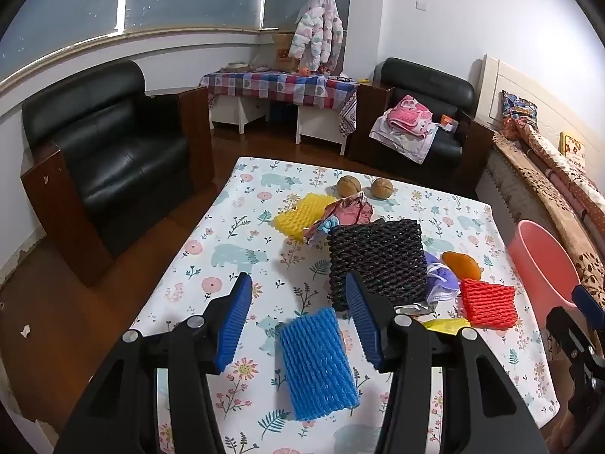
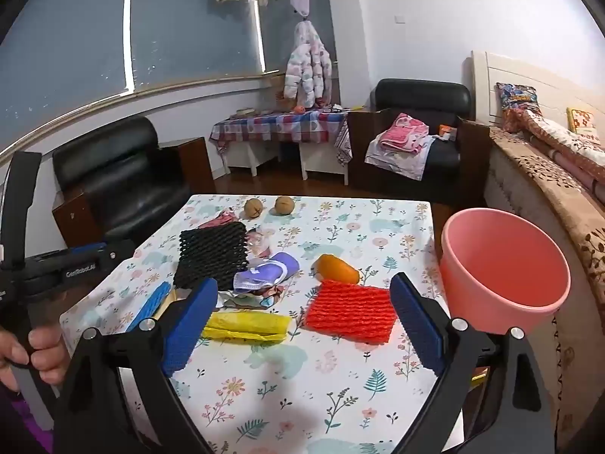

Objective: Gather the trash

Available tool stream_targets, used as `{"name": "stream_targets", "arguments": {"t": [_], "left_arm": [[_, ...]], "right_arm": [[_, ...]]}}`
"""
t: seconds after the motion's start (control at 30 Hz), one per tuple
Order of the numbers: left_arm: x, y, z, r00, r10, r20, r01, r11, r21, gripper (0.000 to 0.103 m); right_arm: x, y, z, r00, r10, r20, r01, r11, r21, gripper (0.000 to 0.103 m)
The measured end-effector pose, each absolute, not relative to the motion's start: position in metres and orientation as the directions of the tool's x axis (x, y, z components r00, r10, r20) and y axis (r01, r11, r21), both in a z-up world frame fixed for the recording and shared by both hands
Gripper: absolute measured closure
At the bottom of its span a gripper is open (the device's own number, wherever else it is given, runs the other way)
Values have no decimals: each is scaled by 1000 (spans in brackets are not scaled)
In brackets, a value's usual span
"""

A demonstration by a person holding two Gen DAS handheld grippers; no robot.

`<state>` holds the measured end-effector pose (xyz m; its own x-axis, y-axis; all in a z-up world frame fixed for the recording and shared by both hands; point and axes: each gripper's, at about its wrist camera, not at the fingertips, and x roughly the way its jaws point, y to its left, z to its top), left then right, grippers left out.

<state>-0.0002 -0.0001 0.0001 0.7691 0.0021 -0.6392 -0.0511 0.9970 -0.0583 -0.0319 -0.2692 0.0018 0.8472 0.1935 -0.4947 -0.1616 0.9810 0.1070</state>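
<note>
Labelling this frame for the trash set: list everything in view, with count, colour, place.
foam mesh sleeves: 4; blue, black, red, yellow; spread over the table
floral-cloth table: 1, white patterned, centre
round brown walnuts: 2, far table edge
pink plastic bucket: 1, right of table
folded yellow plastic bag: 1, near red sleeve
orange peel piece: 1, behind red sleeve
purple face mask: 1, mid-table
crumpled pink wrapper: 1, behind black sleeve
black armchairs: 2, behind table
left claw: open, above blue sleeve
right claw: open, above red sleeve

Black armchairs (image 1: 109, 159), blinded windows (image 2: 75, 45), wooden floor (image 1: 56, 302), white walls (image 2: 416, 19)
</note>
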Motion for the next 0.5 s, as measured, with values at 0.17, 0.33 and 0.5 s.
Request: {"name": "stream_targets", "arguments": {"t": [0.17,0.33,0.5], "left_arm": [[0,-1,-1,763,0,-646,-52,997,-62,51],[-1,-2,1,766,1,-642,-51,997,-59,51],[-1,-2,0,765,0,-644,-48,997,-57,51]], "right_arm": [[-22,-282,1,837,196,-512,-137,979,150,10],[-26,-278,-2,854,155,-497,-111,987,118,10],[-27,-280,-2,859,147,-491,-102,988,119,10]]}}
